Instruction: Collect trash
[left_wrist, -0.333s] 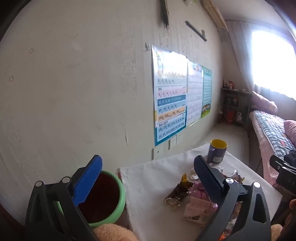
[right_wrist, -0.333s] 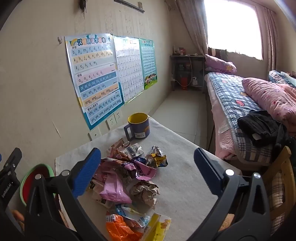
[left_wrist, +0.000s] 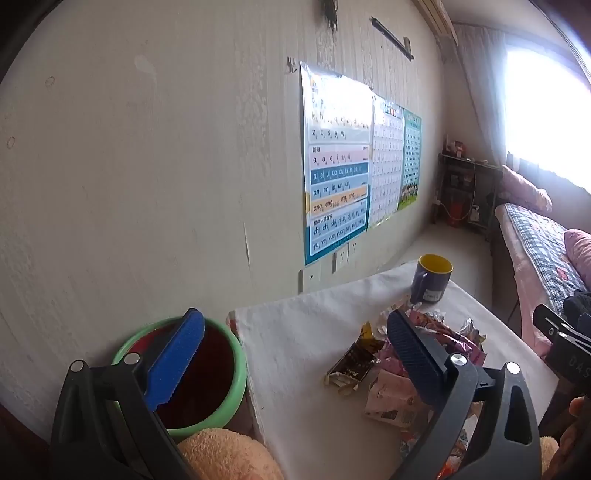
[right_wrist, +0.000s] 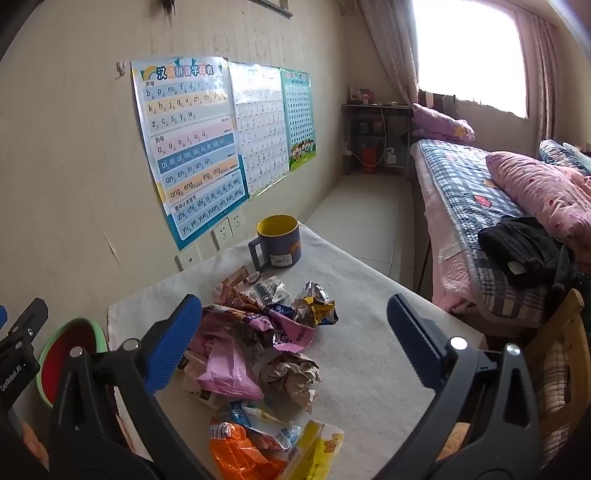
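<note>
Bedroom with wall charts (right_wrist: 192, 147) and bed (right_wrist: 476, 199), white-clothed table (right_wrist: 369, 354), crumpled wrappers (right_wrist: 258, 332) heaped mid-table (pink, orange, yellow), green-rimmed bin (left_wrist: 207, 384) alongside, left gripper (left_wrist: 295, 365) and right gripper (right_wrist: 295, 339) both wide, empty.

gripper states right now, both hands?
Left hand-held gripper: open, holding nothing.
Right hand-held gripper: open, empty, above the wrapper pile.
</note>
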